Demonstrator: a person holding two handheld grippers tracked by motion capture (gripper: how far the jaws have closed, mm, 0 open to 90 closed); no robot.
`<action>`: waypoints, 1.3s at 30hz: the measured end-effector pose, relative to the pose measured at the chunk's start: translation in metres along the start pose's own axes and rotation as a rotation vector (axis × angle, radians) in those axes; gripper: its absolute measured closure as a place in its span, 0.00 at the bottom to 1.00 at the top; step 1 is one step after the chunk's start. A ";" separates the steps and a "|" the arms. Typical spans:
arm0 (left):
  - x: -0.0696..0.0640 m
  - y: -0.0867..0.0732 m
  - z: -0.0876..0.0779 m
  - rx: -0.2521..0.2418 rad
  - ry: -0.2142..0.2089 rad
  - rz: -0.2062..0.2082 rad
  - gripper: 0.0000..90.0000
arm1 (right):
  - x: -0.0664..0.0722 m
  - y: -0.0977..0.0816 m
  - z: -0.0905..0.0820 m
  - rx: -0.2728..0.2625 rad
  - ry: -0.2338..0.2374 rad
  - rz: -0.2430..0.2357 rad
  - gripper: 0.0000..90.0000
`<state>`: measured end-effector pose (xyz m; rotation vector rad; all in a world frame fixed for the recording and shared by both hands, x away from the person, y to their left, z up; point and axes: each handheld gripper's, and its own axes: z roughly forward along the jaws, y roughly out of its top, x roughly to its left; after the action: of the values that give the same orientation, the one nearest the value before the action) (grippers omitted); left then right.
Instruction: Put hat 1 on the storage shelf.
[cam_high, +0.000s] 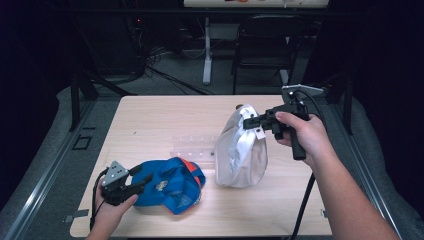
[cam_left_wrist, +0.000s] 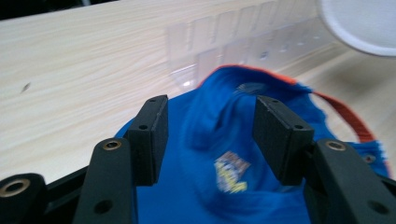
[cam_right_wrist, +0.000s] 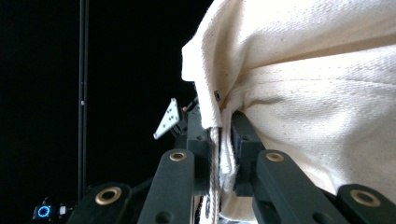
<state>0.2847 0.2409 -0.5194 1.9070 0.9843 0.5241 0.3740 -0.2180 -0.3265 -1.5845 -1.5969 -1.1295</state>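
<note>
A blue hat (cam_high: 175, 187) with orange trim and a small logo lies crumpled on the front left of the wooden table (cam_high: 160, 120). My left gripper (cam_high: 142, 175) stands open at its left edge, one jaw on either side of a fold of the blue hat (cam_left_wrist: 219, 140), not closed on it. My right gripper (cam_high: 247, 122) is shut on the upper edge of a white cloth hat (cam_high: 240, 155), which hangs from it with its bottom resting on the table. In the right gripper view the white hat (cam_right_wrist: 317, 93) has its hem pinched between the jaws of that gripper (cam_right_wrist: 223, 126).
A clear plastic tray (cam_high: 192, 147) lies flat between the two hats, and it sits just beyond the blue hat (cam_left_wrist: 219, 37) in the left gripper view. Behind the table stand a dark chair (cam_high: 265, 40) and a white post (cam_high: 207, 50) with cables on the floor.
</note>
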 end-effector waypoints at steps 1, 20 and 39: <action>-0.005 0.003 0.001 0.003 -0.014 0.019 0.52 | 0.002 0.002 0.001 -0.005 0.002 0.001 0.90; -0.092 0.053 0.047 -0.017 -0.186 0.241 0.45 | 0.026 0.029 0.043 -0.024 0.037 -0.017 0.90; -0.088 0.087 0.071 0.038 -0.058 0.317 0.93 | 0.026 0.029 0.061 -0.051 0.086 -0.033 0.90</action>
<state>0.3178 0.1084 -0.4777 2.1136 0.6614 0.6310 0.4089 -0.1541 -0.3265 -1.5254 -1.5551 -1.2481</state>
